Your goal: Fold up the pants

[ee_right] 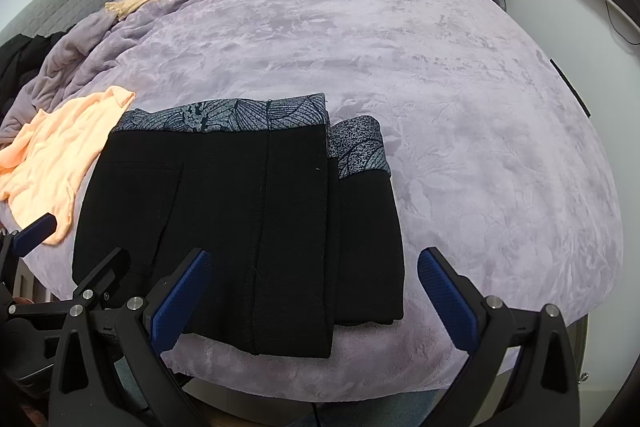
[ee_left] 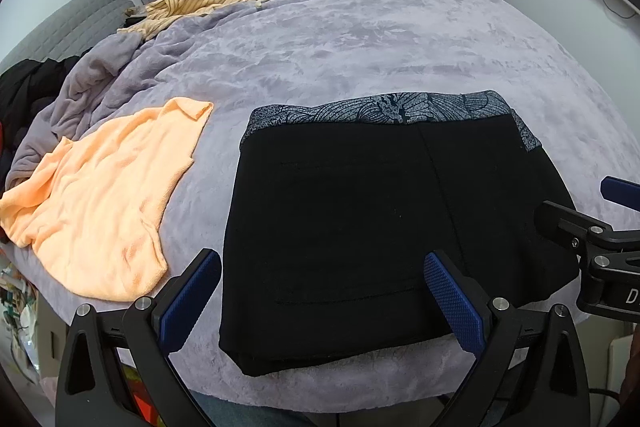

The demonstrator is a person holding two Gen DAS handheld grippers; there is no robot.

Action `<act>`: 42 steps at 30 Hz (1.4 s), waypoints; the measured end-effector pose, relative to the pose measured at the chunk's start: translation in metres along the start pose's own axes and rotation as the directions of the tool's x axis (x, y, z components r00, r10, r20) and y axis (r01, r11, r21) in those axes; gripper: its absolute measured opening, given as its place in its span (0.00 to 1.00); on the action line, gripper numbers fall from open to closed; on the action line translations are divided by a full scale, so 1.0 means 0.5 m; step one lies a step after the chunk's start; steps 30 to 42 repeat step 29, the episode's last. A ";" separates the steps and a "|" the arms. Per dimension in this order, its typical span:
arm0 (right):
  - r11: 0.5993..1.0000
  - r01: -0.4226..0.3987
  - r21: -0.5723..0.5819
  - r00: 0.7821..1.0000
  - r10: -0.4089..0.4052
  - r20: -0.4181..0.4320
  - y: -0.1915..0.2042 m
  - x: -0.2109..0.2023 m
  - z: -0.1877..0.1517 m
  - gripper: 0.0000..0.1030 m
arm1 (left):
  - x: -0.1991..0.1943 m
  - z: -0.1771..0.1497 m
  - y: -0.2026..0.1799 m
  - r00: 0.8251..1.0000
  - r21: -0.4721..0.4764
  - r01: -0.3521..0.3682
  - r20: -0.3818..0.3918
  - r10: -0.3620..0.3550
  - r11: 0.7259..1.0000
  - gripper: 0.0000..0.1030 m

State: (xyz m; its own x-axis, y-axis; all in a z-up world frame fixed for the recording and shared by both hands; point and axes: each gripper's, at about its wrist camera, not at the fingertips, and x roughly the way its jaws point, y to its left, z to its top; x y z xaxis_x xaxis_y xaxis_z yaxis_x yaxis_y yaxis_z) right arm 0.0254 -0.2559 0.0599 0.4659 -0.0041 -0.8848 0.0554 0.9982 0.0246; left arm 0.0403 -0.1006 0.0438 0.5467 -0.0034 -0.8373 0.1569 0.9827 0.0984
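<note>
We see the black pants (ee_right: 240, 227) lying in a compact, layered rectangle at the lower centre of the right wrist view, on the near edge of the bed (ee_right: 460, 107), patterned waistband at the far side. We judge the folding nearly or fully done; one narrower layer sticks out along the right edge, so a last tidy may remain. Our left hand-held gripper (ee_left: 320, 291) and right hand-held gripper (ee_right: 314, 291) both hang spread above the near hem, holding nothing. An orange towel (ee_left: 100, 211) lies at left.
</note>
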 end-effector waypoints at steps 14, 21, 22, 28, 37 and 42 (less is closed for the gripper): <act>1.000 0.004 -0.007 1.000 -0.004 -0.005 0.011 0.001 -0.004 1.00 | 0.002 -0.004 0.010 1.000 -0.010 0.014 -0.004 -0.014 1.000 0.99; 1.000 0.007 -0.016 1.000 -0.007 -0.008 0.025 0.001 -0.004 1.00 | 0.002 -0.004 0.016 1.000 -0.010 0.015 -0.003 -0.015 1.000 0.99; 1.000 0.006 -0.018 1.000 -0.007 -0.009 0.026 0.001 -0.003 1.00 | 0.002 -0.004 0.016 1.000 -0.011 0.014 -0.003 -0.015 1.000 0.99; 1.000 0.005 -0.021 1.000 -0.005 -0.011 0.029 0.001 -0.001 1.00 | -0.006 -0.007 0.019 0.999 -0.014 0.021 0.030 -0.021 1.000 0.99; 1.000 0.005 -0.021 1.000 -0.006 -0.011 0.029 0.001 -0.002 1.00 | -0.005 -0.007 0.020 0.999 -0.011 0.024 0.029 -0.024 1.000 0.99; 1.000 0.005 -0.021 1.000 -0.006 -0.011 0.029 0.001 -0.002 1.00 | -0.005 -0.007 0.020 0.999 -0.011 0.024 0.029 -0.024 1.000 0.99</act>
